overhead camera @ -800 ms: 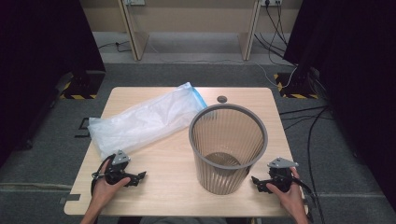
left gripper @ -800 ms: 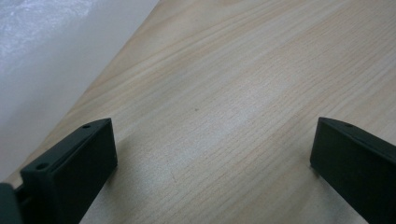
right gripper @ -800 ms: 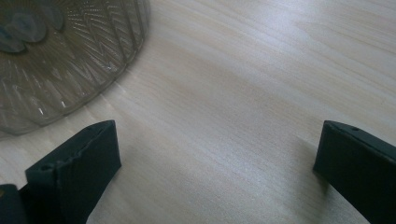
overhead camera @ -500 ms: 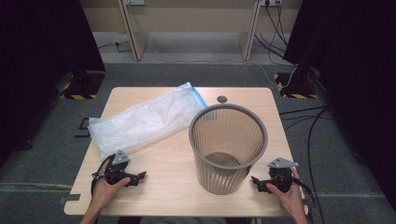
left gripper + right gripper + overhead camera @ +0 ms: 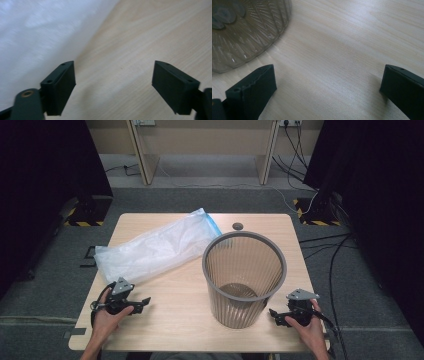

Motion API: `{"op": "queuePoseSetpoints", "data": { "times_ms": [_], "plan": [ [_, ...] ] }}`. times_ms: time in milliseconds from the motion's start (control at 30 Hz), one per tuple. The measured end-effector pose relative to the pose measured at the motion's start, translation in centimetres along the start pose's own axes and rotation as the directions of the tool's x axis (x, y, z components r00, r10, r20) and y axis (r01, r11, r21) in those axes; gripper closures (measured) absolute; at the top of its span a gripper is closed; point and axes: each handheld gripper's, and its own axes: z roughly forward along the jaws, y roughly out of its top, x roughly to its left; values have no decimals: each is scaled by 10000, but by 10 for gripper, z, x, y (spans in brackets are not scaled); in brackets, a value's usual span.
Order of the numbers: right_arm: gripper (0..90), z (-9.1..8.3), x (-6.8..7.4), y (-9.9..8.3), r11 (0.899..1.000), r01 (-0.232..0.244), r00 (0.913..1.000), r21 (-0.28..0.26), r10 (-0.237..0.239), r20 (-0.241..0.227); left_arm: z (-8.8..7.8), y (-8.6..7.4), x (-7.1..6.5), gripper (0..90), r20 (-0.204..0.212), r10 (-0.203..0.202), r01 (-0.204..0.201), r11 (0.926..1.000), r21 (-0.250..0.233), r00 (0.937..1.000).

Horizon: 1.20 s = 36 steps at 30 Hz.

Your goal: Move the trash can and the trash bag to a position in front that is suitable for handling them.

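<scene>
Nothing moved; both tongs, left (image 5: 145, 299) and right (image 5: 271, 312), rest spread, empty. Risk: bag (image 5: 152, 250) slipping, bin (image 5: 244, 277) tipping.

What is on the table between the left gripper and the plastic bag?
Nothing: the high view shows bare wooden table between the left gripper and the plastic bag. Its jaws stand open.

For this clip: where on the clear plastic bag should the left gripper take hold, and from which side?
Probably the near long edge of the clear plastic bag, approached from the person's side. The bag lies flat and slack on the pale wooden table, its edge just ahead of the open left gripper, so thin film can be pinched there. The grey ribbed plastic bin blocks the bag's right end.
</scene>
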Motion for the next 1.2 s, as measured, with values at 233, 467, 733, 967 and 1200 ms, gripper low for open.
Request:
{"op": "queuePoseSetpoints", "data": {
  "times_ms": [233,467,733,967,1200],
  "plan": [
    [3,0,0,0,10000,-25,10000,7,25,18,-27,24,27,148,-842,-294,238,9975,-662,9960],
    [3,0,0,0,10000,-24,10000,10,24,16,4,18,82,171,-1139,-982,983,9951,-47,9886],
    [2,0,0,0,10000,17,10000,-7,-17,10,20,-4,86,476,-540,-1287,1334,9865,954,9902],
    [2,1,0,0,10000,15,10000,-6,-15,12,10,-11,47,519,-273,-911,940,9864,1347,9955],
    [3,1,0,0,10000,19,10000,-9,-19,12,3,10,-7,343,966,263,-432,9832,1776,9950]
  ]
}}
